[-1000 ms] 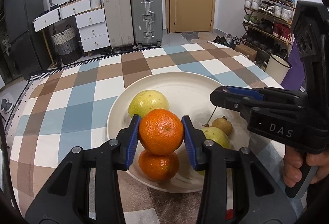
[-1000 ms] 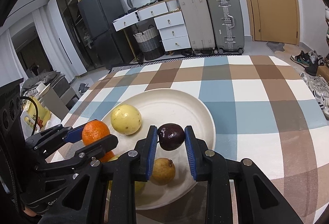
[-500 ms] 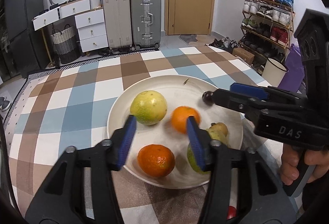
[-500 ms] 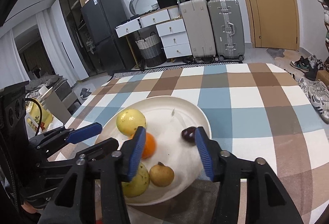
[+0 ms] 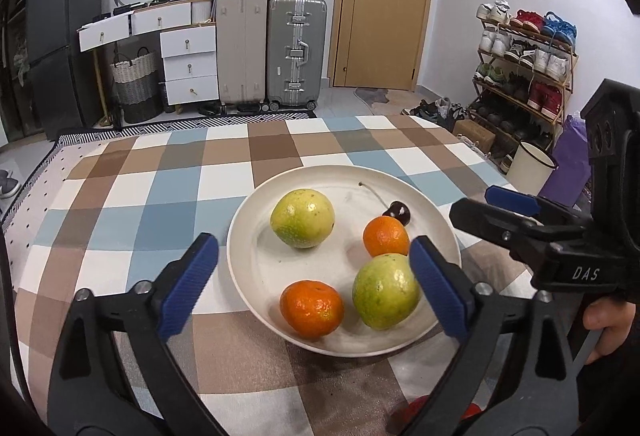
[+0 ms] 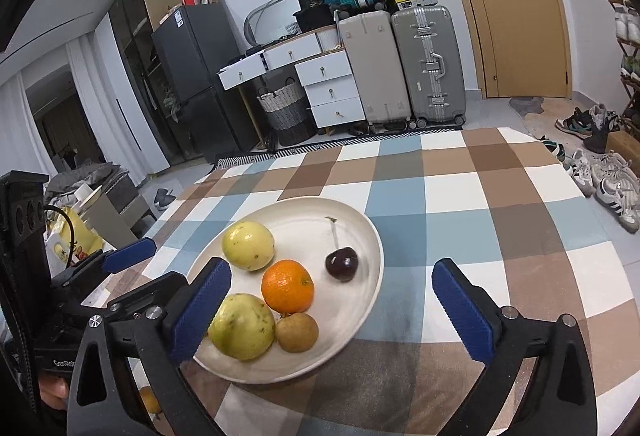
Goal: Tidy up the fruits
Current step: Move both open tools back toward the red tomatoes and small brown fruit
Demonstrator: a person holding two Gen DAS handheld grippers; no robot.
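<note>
I am holding both grippers wide apart and empty above the near rim of the white plate (image 5: 256, 220), the left gripper (image 5: 314, 286) over the near orange (image 5: 311, 308) and the right gripper (image 6: 330, 310) beside the plate's right edge. To finish well, I am judging that I should lift straight up, clear of the fruit, so nothing rolls. The dark cherry (image 6: 341, 263) is resting near the plate's right rim beside the far orange (image 6: 287, 286), its stem (image 6: 333, 232) pointing toward the far rim.

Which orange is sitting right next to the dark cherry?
The far orange, touching the cherry toward the back of the plate. The other orange sits alone at the plate's near edge.
</note>
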